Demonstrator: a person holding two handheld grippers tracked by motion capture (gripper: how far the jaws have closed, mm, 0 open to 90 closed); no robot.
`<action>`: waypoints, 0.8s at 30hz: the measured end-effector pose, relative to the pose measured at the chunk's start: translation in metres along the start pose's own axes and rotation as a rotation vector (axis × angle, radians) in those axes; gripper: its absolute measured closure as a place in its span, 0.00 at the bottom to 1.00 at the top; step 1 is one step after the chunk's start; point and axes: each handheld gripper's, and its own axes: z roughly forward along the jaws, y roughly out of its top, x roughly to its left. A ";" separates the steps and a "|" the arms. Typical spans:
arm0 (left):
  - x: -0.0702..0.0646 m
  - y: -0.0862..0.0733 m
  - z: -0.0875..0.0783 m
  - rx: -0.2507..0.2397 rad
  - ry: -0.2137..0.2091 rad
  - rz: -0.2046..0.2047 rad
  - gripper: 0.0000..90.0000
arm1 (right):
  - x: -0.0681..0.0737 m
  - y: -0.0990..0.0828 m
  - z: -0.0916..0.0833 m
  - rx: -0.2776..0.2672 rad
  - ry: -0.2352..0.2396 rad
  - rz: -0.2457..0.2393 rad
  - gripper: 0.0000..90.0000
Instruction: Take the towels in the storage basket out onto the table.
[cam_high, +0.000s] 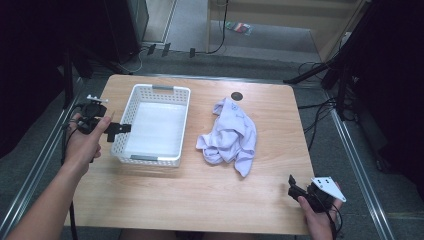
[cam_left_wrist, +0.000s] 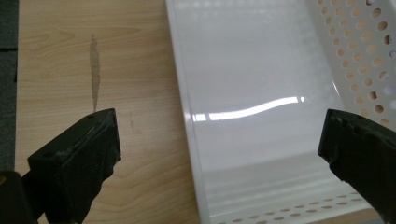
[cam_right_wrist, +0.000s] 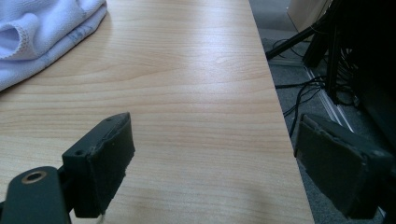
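The table (cam_high: 200, 195) was a light wood top with rounded corners, set on a grey floor between two metal rails. A white perforated basket (cam_high: 131, 107) stood on its left half, long axis running away from the person, its interior bare. A crumpled pale lilac cloth (cam_high: 230, 135) lay to the right of the basket, apart from it, with a strip of bare wood between the two. A small dark disc (cam_high: 236, 95) sat near the far edge, just beyond the cloth.

The left gripper (cam_high: 119, 129) was held at the basket's left wall, about midway along it. Its jaws stood wide apart; in the left gripper view one jaw was over bare wood and the other over the basket floor, with the basket rim (cam_left_wrist: 184, 112) running between them. Contact with the rim could not be determined. The left edge of the table lay close behind this hand.

The right gripper (cam_high: 292, 184) was held near the table's near right corner, well clear of the cloth. Its jaws were wide apart and gripped nothing; in the right gripper view one jaw was over wood and the other beyond the table's right edge, above the floor. Open wood extended from this gripper to the cloth (cam_right_wrist: 42, 32) and across the whole near strip of the table.
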 end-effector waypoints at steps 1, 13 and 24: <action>0.003 -0.004 -0.002 -0.007 -0.002 0.005 0.00 | 0.000 0.000 0.000 0.000 0.000 0.000 0.13; 0.017 -0.066 -0.017 -0.117 0.024 0.029 0.00 | 0.000 0.000 0.000 0.000 -0.005 -0.002 0.14; 0.033 -0.118 -0.014 -0.252 0.020 -0.016 0.00 | 0.000 0.000 0.000 -0.004 -0.008 -0.003 0.14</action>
